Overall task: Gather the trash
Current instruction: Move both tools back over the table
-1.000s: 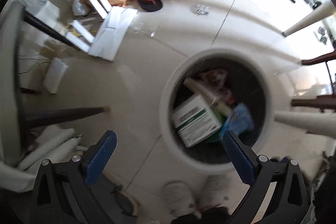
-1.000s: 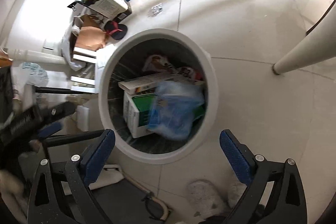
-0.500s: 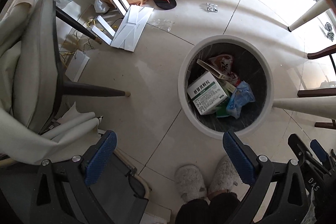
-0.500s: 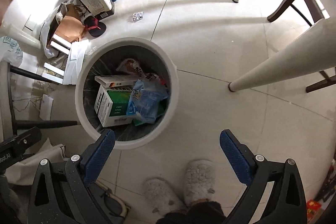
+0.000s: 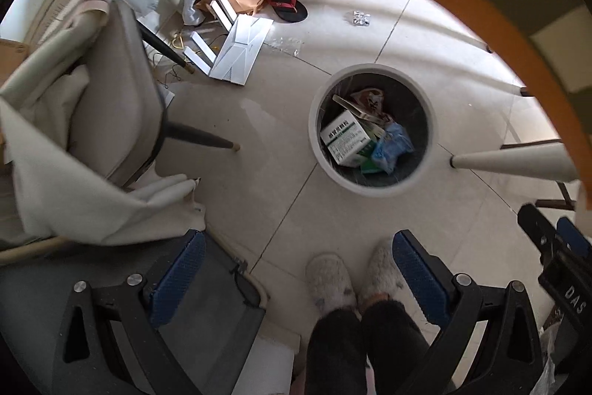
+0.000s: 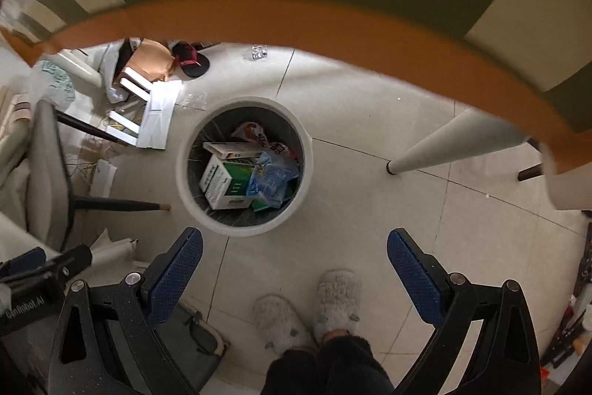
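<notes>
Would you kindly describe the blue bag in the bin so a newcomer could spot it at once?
Find the round white bin on the tiled floor, just ahead of the slippers. Inside, beside the green-and-white box, lies the blue bag. It is the only crumpled, translucent blue item there; its neighbours are stiff cartons and a reddish wrapper.

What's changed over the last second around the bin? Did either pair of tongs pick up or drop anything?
Both tongs, left and right, pulled up and away from the trash bin, which now looks smaller; the table edge has come into view. Both stayed open and empty. The blue plastic bag, blurred and moving a second ago, now lies settled beside the green-and-white box. Floor clutter is unchanged.
</notes>
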{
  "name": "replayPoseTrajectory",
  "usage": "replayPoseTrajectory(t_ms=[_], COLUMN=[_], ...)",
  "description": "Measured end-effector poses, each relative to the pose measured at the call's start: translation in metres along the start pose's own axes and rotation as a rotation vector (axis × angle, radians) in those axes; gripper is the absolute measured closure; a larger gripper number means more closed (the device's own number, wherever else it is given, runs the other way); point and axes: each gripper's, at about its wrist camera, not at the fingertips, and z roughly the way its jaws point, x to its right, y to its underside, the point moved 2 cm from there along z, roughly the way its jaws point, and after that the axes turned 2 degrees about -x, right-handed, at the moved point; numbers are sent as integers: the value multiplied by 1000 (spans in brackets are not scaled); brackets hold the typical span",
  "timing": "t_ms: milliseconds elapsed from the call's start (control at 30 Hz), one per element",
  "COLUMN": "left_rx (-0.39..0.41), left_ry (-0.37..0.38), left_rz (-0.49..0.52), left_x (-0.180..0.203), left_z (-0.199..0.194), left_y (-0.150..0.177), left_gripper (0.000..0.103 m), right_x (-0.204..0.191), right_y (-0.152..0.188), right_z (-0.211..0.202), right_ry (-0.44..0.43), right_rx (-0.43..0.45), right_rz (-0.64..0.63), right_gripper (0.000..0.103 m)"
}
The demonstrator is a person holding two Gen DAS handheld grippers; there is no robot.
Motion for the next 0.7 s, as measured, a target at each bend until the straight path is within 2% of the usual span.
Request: replayPoseTrajectory(t_ms=[200,400,533,600,700], left_rx=[11,92,168,210,273], left_ry=[5,-1,7,20,-4], left_rz=[-3,-8,-15,-15,-10], left_x=[-3,-9,-9,-5,9], left_z=[-80,-171,-233,-260,-299], left_y=[19,18,1,-17,-54], left_gripper=[0,0,0,0,0], right_x=[-5,-11,-14,-16,-15], right_y=[-6,-27,-53,-69,-109], right_z=[-87,-189,-252,-276,-312], right_ry=[-27,-92,-162,-185,-209], right_rx=[0,22,62,78,89], right_rz=[-17,-4,5,8,-8], right_gripper=[2,2,2,2,2])
